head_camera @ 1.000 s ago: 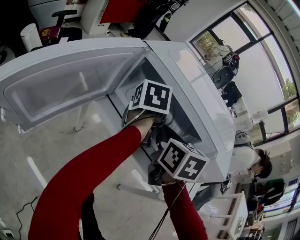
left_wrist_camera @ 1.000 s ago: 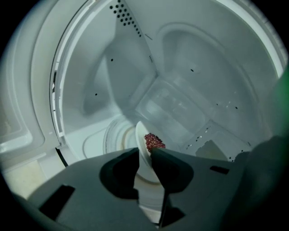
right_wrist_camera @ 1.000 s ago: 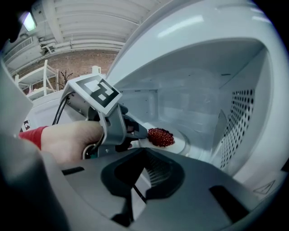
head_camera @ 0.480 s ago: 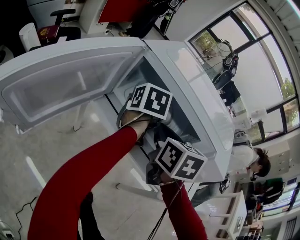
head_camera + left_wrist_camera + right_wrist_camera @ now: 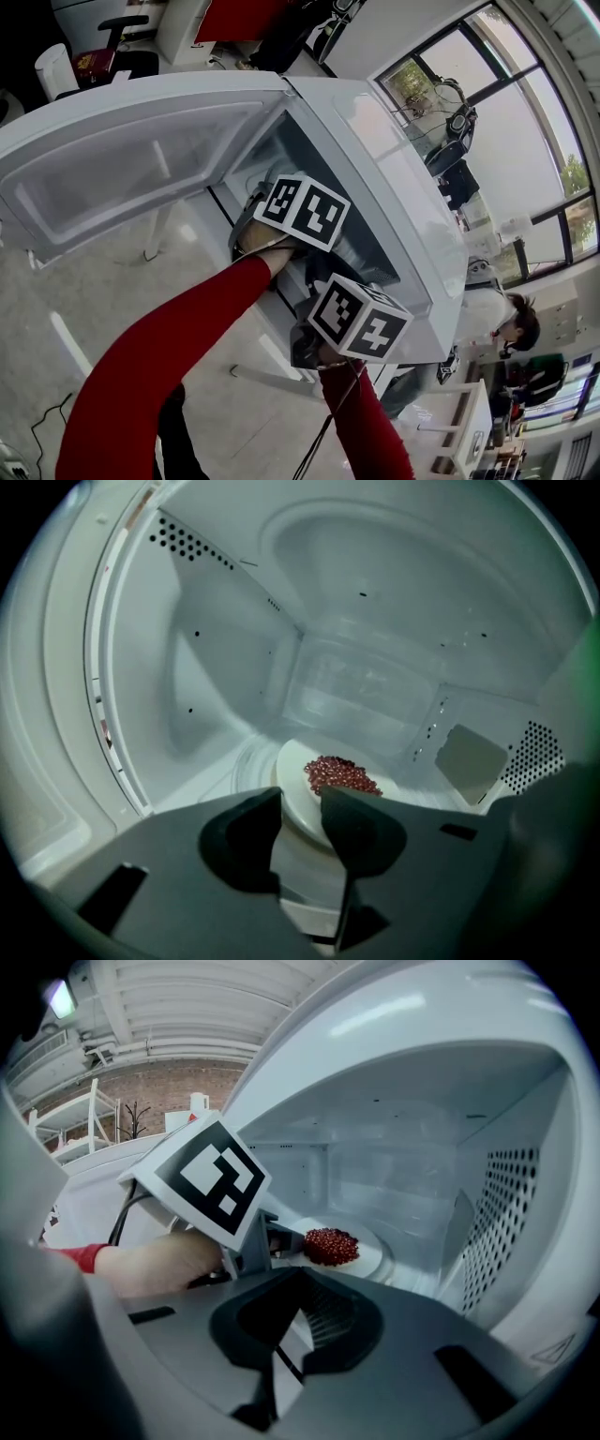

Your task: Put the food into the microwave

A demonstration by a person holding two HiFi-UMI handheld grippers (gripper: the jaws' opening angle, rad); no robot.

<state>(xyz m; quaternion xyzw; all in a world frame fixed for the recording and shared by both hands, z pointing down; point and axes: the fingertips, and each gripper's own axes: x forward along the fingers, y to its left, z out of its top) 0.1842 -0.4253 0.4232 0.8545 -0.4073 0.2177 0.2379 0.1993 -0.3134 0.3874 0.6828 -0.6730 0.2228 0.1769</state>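
Nearest, the right gripper [image 5: 300, 1274] hung at the mouth of the microwave [image 5: 394, 178], its jaws together on nothing. Just past it the left gripper [image 5: 302, 803] reached inside. Its jaws had just been opening and now stood wide, with the near rim of the plate [image 5: 292, 771] showing in the gap between them, not clamped. In the head view its cube [image 5: 305, 211] lay more tilted than a second before, while the right cube [image 5: 361, 321] sat much where it had been.

Beyond the jaws the plate rested on the cavity floor, near the middle. The food [image 5: 341, 774], a low heap of small red bits, lay on it. So the release looked made and the food was in. What seemed left was to draw the left gripper out without catching the rim, and probably to shut the door [image 5: 122, 159], which hung open to the left.

Some things would not settle. Whether a pad touched the rim I could not tell, since the jaws covered the plate's near edge. From the head, the cubes and the red sleeve [image 5: 159, 366] blocked the cavity, so the plate was unseen there. The red bits were too small to name. The door's far end ran off the picture's edge.
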